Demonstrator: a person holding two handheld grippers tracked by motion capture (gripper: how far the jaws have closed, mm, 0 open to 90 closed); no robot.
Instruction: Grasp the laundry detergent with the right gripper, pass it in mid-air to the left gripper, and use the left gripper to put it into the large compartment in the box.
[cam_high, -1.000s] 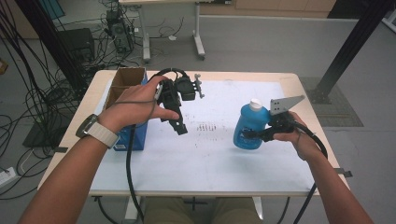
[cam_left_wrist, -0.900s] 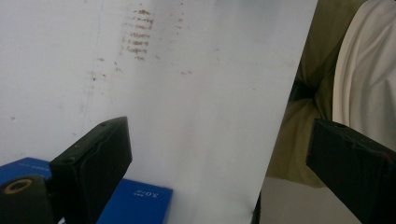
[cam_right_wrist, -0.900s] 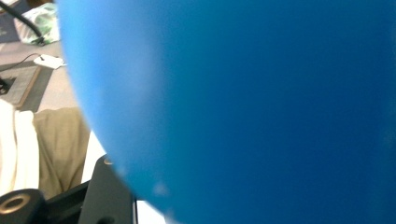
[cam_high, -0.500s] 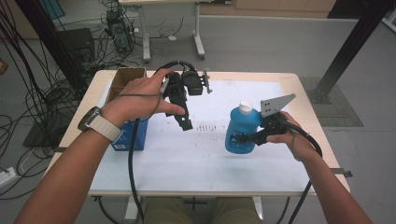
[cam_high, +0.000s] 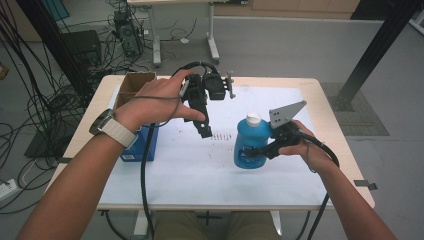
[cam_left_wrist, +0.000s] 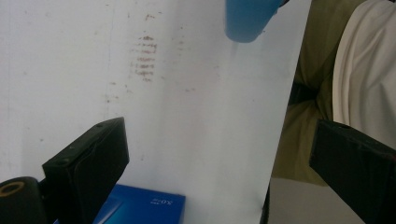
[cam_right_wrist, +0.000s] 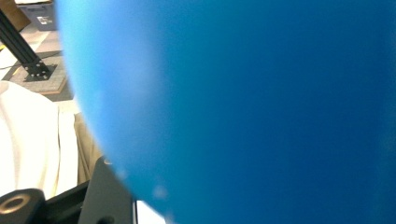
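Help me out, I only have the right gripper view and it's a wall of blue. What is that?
Observer: A blue bottle with a white cap, gripped at its lower body by the right claw.
Operator: Is it standing on the table?
Observer: From the high view I can't tell whether its base touches the white sheet.
Operator: And the left claw?
Observer: The left claw is open, empty, above the sheet, apart from the bottle.

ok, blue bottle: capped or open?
Capped. The blue bottle has its white cap on top in the high view. It stands about upright, held by the right gripper at its lower body.
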